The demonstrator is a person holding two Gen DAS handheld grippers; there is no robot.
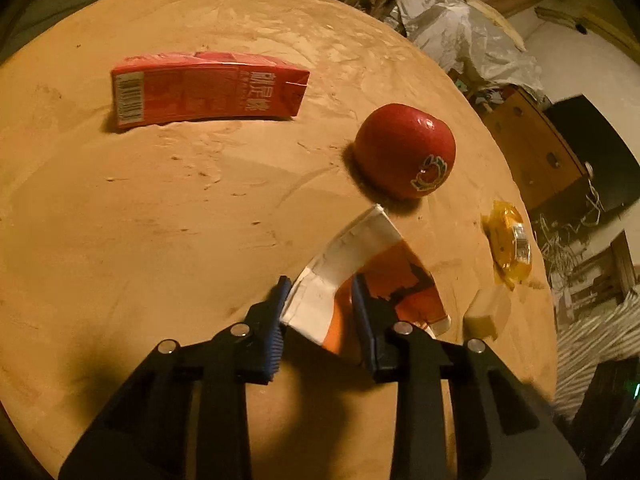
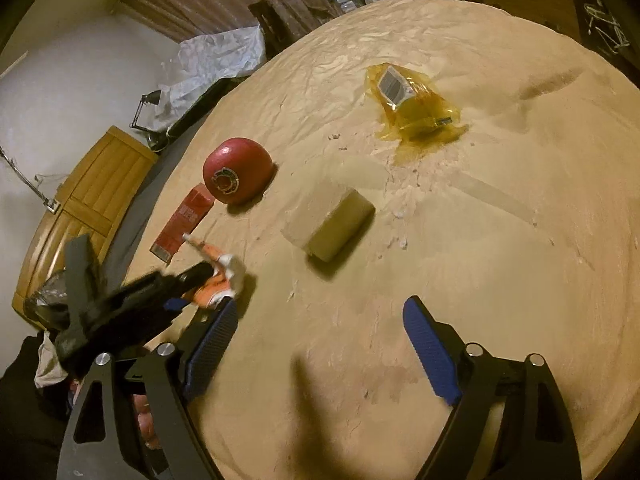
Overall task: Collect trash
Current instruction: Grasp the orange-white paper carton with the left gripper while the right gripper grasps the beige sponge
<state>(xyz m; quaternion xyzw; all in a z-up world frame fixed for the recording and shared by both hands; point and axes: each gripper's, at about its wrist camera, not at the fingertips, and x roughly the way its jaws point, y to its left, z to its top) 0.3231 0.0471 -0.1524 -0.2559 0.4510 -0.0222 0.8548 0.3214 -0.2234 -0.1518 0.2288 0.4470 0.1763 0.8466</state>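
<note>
The left tool (image 1: 320,304) pinches a crumpled orange and white carton (image 1: 360,276). One blue pad (image 1: 278,312) sits on the carton's white side and the other pad presses its orange side. The carton is at the near part of the round worktop (image 1: 160,220).

Past the carton sits a red apple (image 1: 404,150) with a sticker on it. Farther back and to the left a red box (image 1: 204,88) lies on its side. To the right, near the edge, lies a yellow wrapper (image 1: 508,244).

The right tool (image 2: 320,348) is spread wide, with nothing between its blue pads (image 2: 430,354). It hangs over a bare part of the worktop. Ahead of it lies a pale block (image 2: 332,226). Beyond the block is the yellow wrapper, with a white label on top. In the right view, the left tool shows at the left side, gripping the carton, with the apple and red box behind it.

Crumpled silver sheets (image 1: 460,32) are heaped past the far edge.
</note>
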